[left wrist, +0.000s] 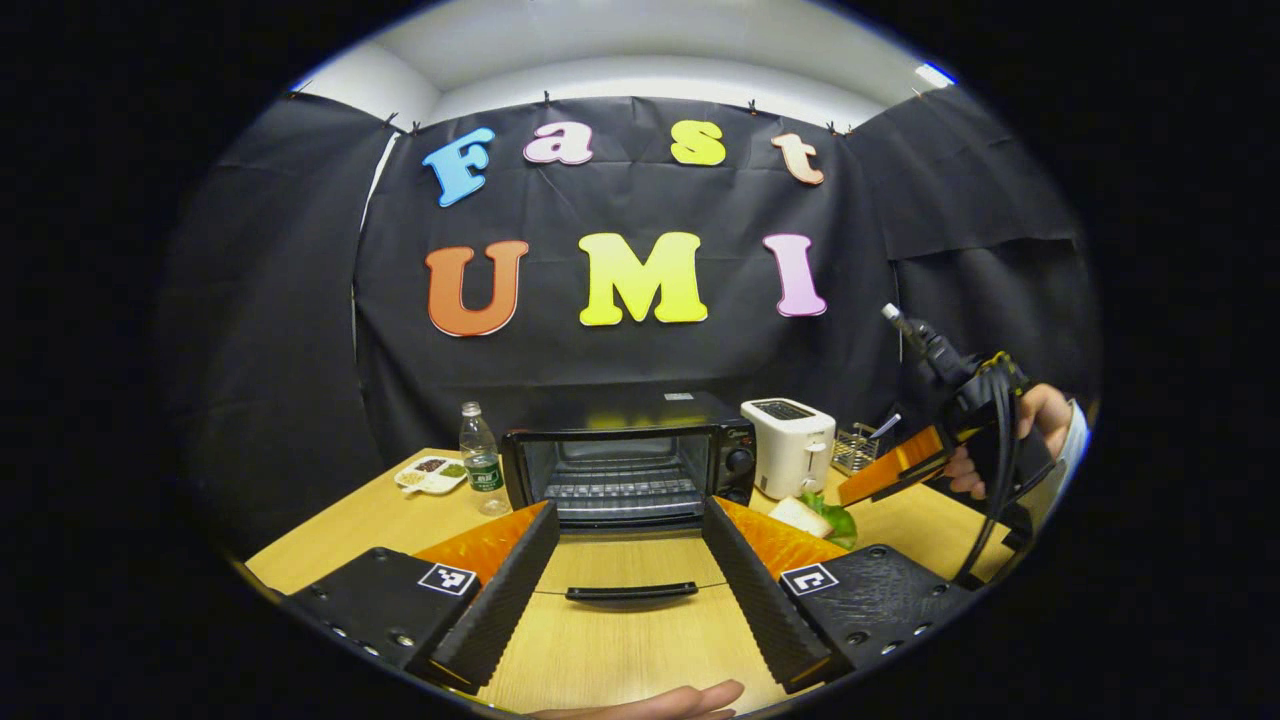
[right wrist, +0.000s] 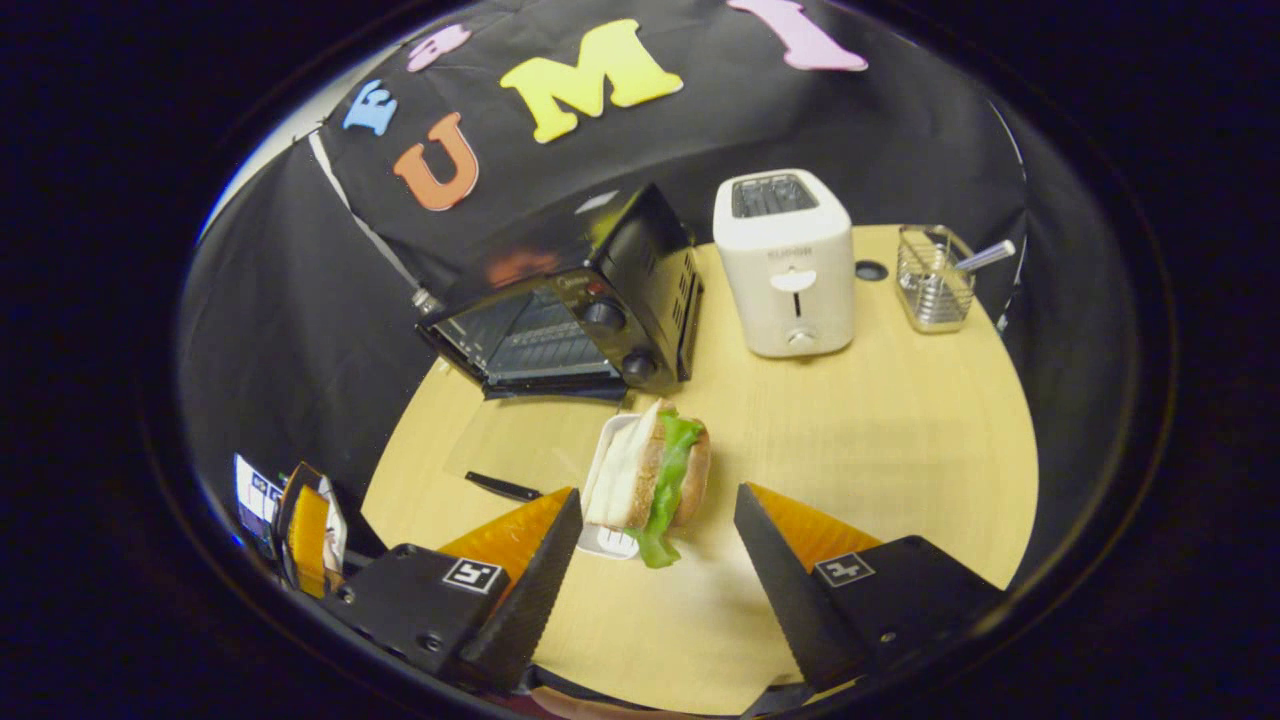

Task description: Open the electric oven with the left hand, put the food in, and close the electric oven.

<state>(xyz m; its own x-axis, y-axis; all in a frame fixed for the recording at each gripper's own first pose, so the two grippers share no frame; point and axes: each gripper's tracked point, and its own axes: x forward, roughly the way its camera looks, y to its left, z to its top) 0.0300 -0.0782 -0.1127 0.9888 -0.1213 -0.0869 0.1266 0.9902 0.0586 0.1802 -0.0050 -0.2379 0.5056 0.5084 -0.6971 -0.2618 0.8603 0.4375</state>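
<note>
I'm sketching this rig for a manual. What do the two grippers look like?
Each gripper, left and right, has two wedge-shaped fingers with ribbed inner faces, mounted on black blocks that each carry a small square black-and-white marker. In the left gripper view, the right gripper trails black cables and the hand holding it wears a light sleeve cuff.

Light wood table [right wrist: 900, 440] carries: electric oven [right wrist: 600, 300] with door folded down flat, white toaster [right wrist: 790, 265] beside it, wire rack [right wrist: 932, 280] far right, sandwich [right wrist: 655, 470] on small white tray [right wrist: 605, 540] up front, water bottle [left wrist: 481, 460] and snack dish [left wrist: 430, 475] left of oven.
</note>
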